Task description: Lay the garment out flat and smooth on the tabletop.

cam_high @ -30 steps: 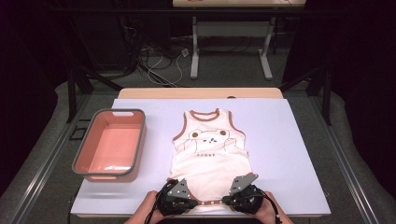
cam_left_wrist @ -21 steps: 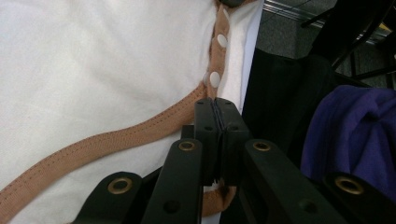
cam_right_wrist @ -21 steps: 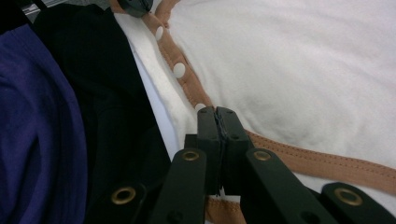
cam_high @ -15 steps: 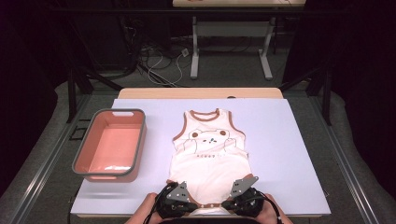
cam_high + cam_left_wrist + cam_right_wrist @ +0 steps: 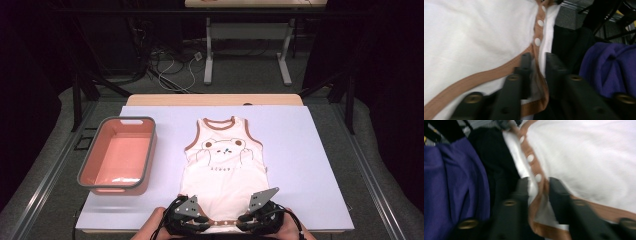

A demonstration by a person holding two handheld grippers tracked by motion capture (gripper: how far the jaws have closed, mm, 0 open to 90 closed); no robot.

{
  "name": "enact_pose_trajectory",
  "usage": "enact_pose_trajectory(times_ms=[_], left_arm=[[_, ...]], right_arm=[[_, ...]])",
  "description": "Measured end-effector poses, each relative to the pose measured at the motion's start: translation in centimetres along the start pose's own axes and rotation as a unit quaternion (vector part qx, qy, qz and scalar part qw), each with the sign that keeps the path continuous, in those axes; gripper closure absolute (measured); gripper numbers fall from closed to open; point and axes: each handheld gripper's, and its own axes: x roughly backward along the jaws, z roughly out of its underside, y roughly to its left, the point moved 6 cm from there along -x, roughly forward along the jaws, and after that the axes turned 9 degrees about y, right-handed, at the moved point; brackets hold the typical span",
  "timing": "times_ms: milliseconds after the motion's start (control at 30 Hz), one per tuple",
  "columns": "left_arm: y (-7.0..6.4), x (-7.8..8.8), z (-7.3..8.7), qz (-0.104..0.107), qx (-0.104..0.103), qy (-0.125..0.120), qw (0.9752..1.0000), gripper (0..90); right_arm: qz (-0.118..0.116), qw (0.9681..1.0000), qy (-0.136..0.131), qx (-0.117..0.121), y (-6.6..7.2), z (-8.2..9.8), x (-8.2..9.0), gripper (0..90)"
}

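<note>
A white sleeveless baby bodysuit [image 5: 222, 165] with brown trim and a bear print lies flat on the lavender table cover [image 5: 310, 165], neck away from me. Both grippers are at its bottom hem by the near edge. My left gripper [image 5: 202, 225] pinches the brown snap strip from the left, and my right gripper [image 5: 245, 222] pinches it from the right. In the left gripper view the jaws [image 5: 537, 65] close on the trim of the bodysuit [image 5: 474, 37], just below two white snaps. In the right gripper view the jaws [image 5: 539, 187] hold the same trim of the bodysuit [image 5: 586, 157].
A pink tray with a grey rim [image 5: 90, 165] stands at the left of the table cover. The person's purple clothing [image 5: 609, 67] [image 5: 454, 182] hangs just past the near table edge. Desk legs and cables stand on the floor beyond the table.
Both grippers have slid a little toward the near edge, keeping hold of the hem. The bodysuit's lower part has been drawn slightly toward me.
</note>
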Motion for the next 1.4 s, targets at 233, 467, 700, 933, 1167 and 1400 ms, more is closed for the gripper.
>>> enact_pose_trajectory(times_ms=[233,467,700,933,1167,1400], left_arm=[[3.0,1.7,0.1,-0.075,0.079,-0.033,0.9936,39.3],[7.5,2.7,0.7,-0.166,0.158,-0.048,0.9721,38.3],[10.3,3.1,0.7,-0.209,0.209,-0.047,0.9542,39.6],[13.3,3.2,0.2,-0.241,0.254,-0.037,0.9358,51.4],[16.5,2.6,-1.3,-0.276,0.282,-0.041,0.9179,57.4],[19.4,2.0,-1.7,-0.295,0.306,-0.029,0.9047,61.6]], right_arm=[[0.064,0.9941,-0.063,-0.060,-3.2,-0.1,2.4,51.6],[0.157,0.9776,-0.083,-0.112,-7.4,0.2,4.0,53.6],[0.216,0.9629,-0.080,-0.141,-10.3,-0.1,4.5,56.3],[0.236,0.9569,-0.069,-0.154,-12.2,-0.1,4.3,57.4],[0.249,0.9529,-0.069,-0.158,-13.4,-0.4,4.0,56.8],[0.249,0.9526,-0.072,-0.159,-13.9,-0.7,4.1,54.4]])
